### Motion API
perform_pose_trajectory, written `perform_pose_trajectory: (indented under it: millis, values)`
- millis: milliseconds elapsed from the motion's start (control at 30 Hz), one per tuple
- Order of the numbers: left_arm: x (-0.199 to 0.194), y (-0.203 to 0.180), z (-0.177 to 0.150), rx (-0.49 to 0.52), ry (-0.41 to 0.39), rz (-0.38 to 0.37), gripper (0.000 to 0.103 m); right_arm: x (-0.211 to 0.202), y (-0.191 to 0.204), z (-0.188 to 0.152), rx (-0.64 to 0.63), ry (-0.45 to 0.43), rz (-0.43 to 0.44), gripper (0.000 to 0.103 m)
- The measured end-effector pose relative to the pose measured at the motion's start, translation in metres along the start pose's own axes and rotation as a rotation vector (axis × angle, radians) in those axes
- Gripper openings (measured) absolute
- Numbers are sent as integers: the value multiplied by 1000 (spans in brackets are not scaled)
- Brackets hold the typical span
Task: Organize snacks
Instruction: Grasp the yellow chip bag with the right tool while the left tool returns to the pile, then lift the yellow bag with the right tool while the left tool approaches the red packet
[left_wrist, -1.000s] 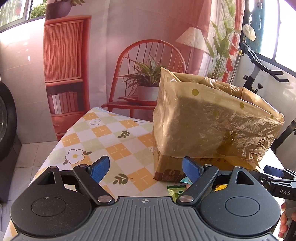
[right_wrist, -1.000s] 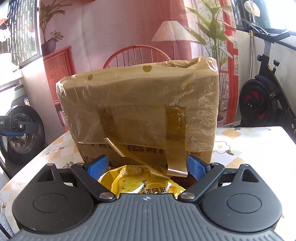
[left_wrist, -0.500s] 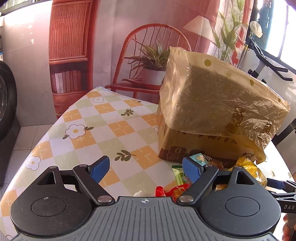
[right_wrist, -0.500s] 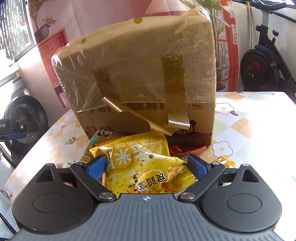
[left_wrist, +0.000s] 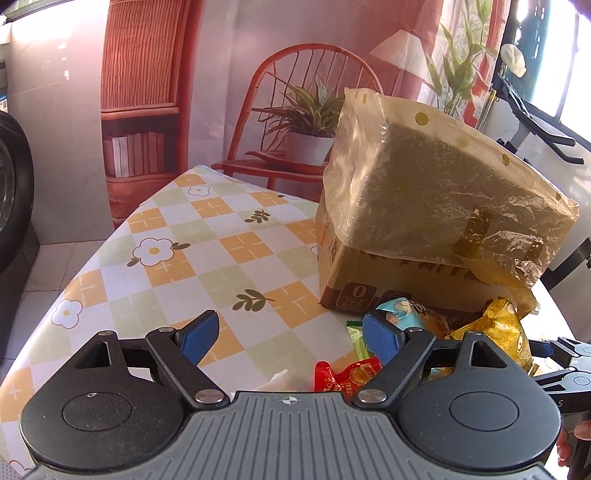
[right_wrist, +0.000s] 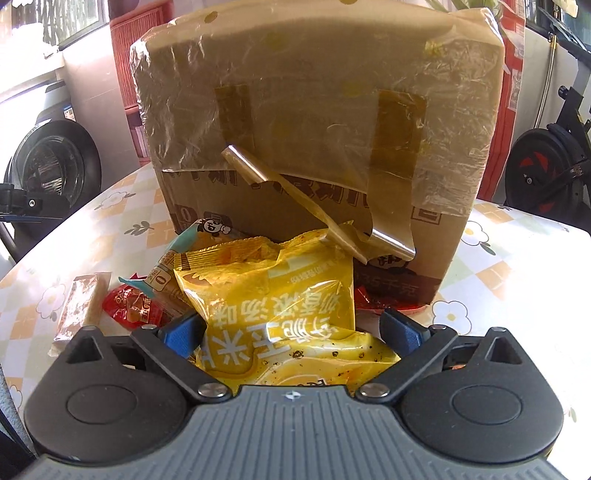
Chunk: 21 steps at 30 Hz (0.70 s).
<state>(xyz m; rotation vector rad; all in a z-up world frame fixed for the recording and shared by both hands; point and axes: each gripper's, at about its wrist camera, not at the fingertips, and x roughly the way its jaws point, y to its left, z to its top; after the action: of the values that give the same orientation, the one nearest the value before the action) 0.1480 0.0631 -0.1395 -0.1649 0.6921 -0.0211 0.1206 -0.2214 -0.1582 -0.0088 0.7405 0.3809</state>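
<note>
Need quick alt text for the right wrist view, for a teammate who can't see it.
The open right gripper straddles a large yellow snack bag, unclamped. Smaller packets, including a red packet, lie to its left on the checked tablecloth, before a plastic-wrapped cardboard box.

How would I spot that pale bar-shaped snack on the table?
Find the big cardboard box wrapped in plastic. The snack pile lies in front of it; the tan bar sits alone at the pile's left edge, beside the red packet, the only clear-wrapped, stick-shaped piece.
</note>
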Motion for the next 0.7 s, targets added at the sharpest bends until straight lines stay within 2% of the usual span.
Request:
perform_pose_trajectory:
  millis: [67,100,233,333,400,500,600,700]
  values:
    - [2,1,-2,-1,8,-10,86,2,-2,-1,22,-7,23,91]
    - [2,1,-3,-4,11,-15,86,2,-3,-2,37,-15,37,82]
    - [8,4,-11,-14,43,-21,81,-5,-1,-5,53,-37,75,77]
    - [14,2,-17,13,61,-67,68,-13,1,-8,60,-60,84,77]
    - [17,-1,-20,68,44,-91,66,-18,1,-9,67,-74,79,76]
    - [28,-2,-15,130,35,-146,57,-25,0,-9,76,-86,71,76]
    - [46,-3,-4,140,62,-204,40,-27,-1,-9,78,-88,63,76]
    - [67,-14,3,183,84,-264,37,-28,-3,-8,101,-90,45,76]
